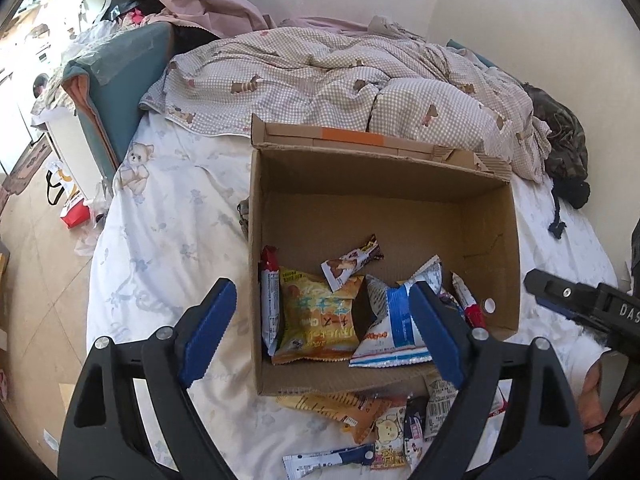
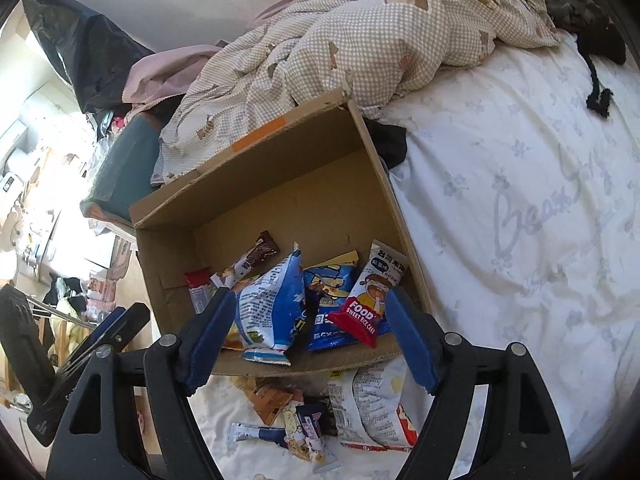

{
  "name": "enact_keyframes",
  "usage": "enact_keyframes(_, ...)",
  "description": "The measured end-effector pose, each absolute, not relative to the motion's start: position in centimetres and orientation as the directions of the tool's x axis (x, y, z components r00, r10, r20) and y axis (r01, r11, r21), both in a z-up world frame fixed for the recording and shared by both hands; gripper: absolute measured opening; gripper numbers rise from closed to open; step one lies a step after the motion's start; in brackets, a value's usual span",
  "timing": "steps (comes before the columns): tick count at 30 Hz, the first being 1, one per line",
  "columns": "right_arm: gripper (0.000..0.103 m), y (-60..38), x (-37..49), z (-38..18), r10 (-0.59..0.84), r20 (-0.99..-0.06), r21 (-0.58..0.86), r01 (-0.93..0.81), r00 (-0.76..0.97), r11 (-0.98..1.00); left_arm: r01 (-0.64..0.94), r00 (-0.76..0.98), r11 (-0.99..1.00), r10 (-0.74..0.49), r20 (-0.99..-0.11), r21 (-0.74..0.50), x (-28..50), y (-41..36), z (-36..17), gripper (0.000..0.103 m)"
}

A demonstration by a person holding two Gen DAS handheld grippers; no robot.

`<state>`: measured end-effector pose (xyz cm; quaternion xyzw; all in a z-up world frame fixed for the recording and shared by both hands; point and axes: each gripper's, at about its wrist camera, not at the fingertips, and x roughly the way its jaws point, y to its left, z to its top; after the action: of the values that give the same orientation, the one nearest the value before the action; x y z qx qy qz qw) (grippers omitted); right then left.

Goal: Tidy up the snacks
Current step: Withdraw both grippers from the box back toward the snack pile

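You're partway through: several snacks (image 1: 316, 320) already lie in the near end of the box (image 1: 496, 240) on the bed (image 1: 168, 240), while a loose pile (image 2: 320, 420) waits on the sheet just in front of its near wall. Your left gripper (image 1: 320, 332) and right gripper (image 2: 308, 336) both hang over that near wall, angled steeply down, jaws wide, with nothing held between the pads.

bed (image 1: 168, 216) with a white sheet: open box (image 1: 496, 248) at centre, loose snacks (image 1: 384, 424) at 6 o'clock, checked quilt (image 1: 320, 76) at 12 o'clock.
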<state>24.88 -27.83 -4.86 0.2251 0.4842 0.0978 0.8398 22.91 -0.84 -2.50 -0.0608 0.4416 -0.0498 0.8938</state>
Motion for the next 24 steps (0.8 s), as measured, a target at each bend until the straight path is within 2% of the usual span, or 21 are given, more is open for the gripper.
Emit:
enact_keyframes(13,0.08,-29.4,22.4,-4.6,0.388,-0.773,0.499,0.104,0.503,0.86,0.011,0.616,0.986,-0.137,-0.776,-0.165,20.0,0.5,-0.9,0.086)
enact_keyframes(24,0.08,-29.0,18.9,-4.3,0.399,-0.778,0.492,0.075,0.485,0.868,-0.042,0.611,0.979,-0.134,-0.78,-0.201,16.2,2.2,-1.4,0.088)
